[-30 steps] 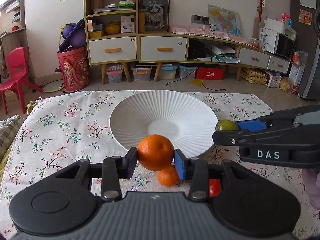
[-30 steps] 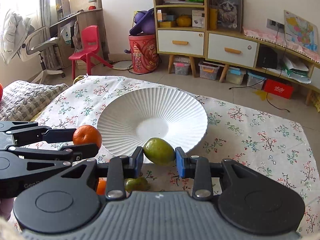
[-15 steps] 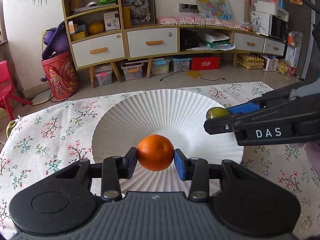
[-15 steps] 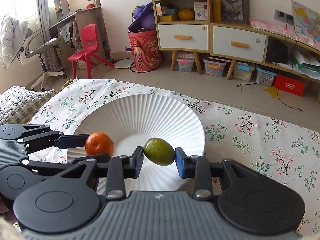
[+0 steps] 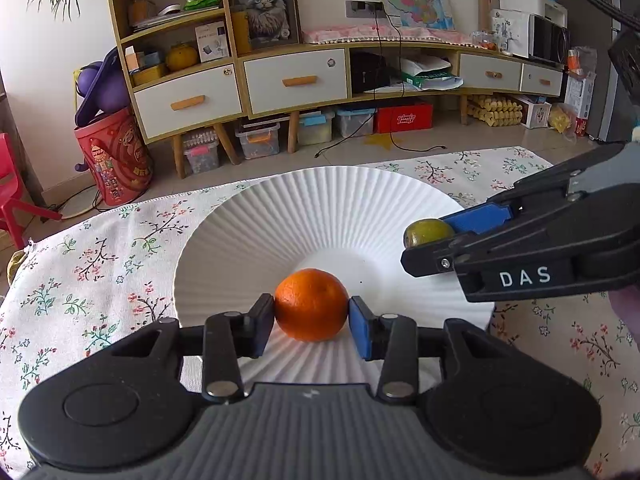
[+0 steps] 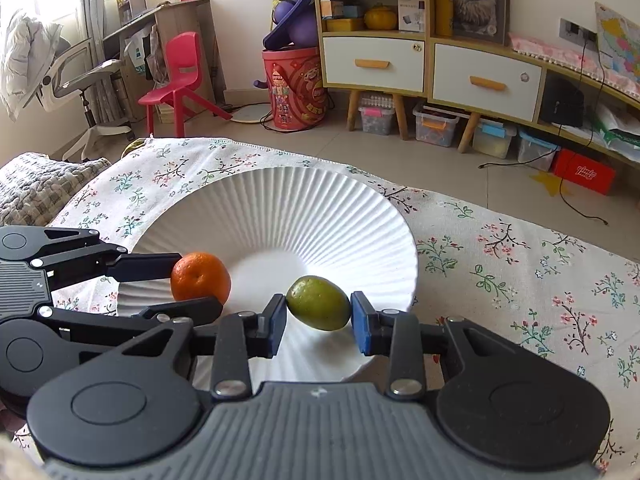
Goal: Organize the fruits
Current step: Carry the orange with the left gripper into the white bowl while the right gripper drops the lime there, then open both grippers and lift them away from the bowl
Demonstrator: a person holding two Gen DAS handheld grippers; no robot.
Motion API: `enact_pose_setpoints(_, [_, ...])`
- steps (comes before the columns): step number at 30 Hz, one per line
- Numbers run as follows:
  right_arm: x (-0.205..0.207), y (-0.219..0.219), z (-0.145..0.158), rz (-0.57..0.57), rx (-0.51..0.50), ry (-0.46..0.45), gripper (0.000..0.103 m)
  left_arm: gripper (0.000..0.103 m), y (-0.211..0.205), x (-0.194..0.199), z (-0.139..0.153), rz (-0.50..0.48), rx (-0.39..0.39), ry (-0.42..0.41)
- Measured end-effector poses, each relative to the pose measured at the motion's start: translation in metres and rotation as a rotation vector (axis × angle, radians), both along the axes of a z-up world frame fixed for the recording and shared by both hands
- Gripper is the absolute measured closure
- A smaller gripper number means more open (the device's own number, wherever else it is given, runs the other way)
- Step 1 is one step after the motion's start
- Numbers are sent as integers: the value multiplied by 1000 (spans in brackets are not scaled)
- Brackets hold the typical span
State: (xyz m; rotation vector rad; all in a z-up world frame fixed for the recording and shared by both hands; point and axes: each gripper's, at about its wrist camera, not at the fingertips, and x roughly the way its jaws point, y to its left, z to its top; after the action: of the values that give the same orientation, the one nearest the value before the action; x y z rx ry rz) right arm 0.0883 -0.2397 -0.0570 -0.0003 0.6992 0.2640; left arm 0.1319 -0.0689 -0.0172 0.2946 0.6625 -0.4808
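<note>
My left gripper (image 5: 311, 326) is shut on an orange (image 5: 311, 304) and holds it low over the near part of the white ribbed plate (image 5: 320, 208). My right gripper (image 6: 318, 322) is shut on a green lime (image 6: 319, 302) over the plate's near right part (image 6: 280, 200). In the left wrist view the right gripper (image 5: 430, 248) comes in from the right with the lime (image 5: 426, 231). In the right wrist view the left gripper (image 6: 180, 280) comes in from the left with the orange (image 6: 200, 277). Whether either fruit touches the plate I cannot tell.
The plate sits on a floral tablecloth (image 5: 100, 248) whose far edge lies just behind the plate. A checked blanket (image 6: 36, 188) lies at the left. Beyond the table are a shelf unit (image 5: 280, 60), a red bucket (image 5: 114, 156) and a red chair (image 6: 180, 76).
Both grippers have moved forward from the plate's near edge to over the plate, carrying the orange and the lime. The loose fruits near the front edge have dropped out of view.
</note>
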Motion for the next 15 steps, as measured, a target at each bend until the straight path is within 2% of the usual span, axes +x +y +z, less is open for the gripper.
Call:
enact_pose_setpoints(3, [1,-2,0,-6,19,6,71,75,2,2,1,8,-19,13])
enact_pose_setpoints(6, [-3,-4,4,-13,42,7,65,74,8,0,5,18,-42,23])
enact_pose_setpoints(8, [-8,-5,8,-20,42,-3,55,67,11,-2,9,27,-53,28])
enact_pose_setpoints(12, [-20,-9,17,-47,60,-15,44,52,22,-13,20,50,-89,39])
enact_pose_setpoints(14, [-25,-11,22,-60,62,-21,33,43,28,-19,24,62,-97,42])
enact_pose_setpoints(15, [-29,-11,24,-64,62,-28,32,41,30,-22,27,69,-101,42])
